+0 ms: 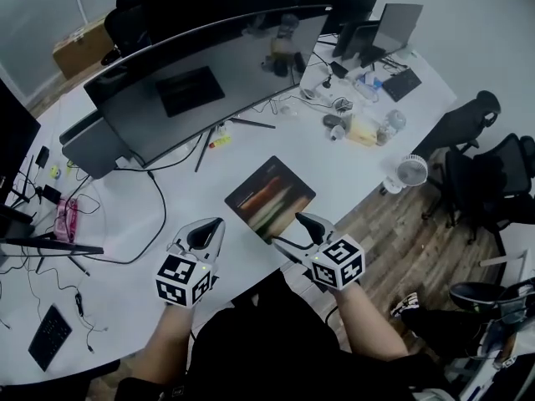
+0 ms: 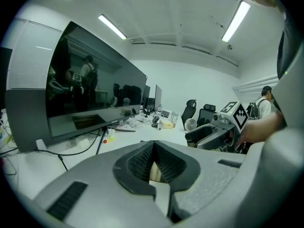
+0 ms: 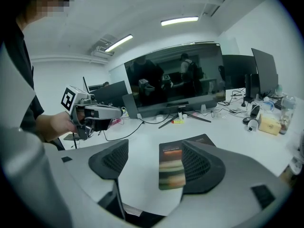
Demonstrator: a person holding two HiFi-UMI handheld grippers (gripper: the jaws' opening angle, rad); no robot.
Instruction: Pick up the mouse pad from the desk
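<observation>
The mouse pad is a dark rectangle with blurred coloured stripes, lying flat on the white desk in front of the curved monitor. My right gripper is open at the pad's near corner. In the right gripper view the pad shows between the jaws, and the right jaw covers part of it; the pads do not press on it. My left gripper hovers over bare desk to the left of the pad, tips together, with nothing held.
A wide curved monitor on a thin-legged stand spans the desk behind the pad, with a black cable looping toward the left gripper. Small clutter and a desk fan sit at the right end. Office chairs stand beyond the desk edge.
</observation>
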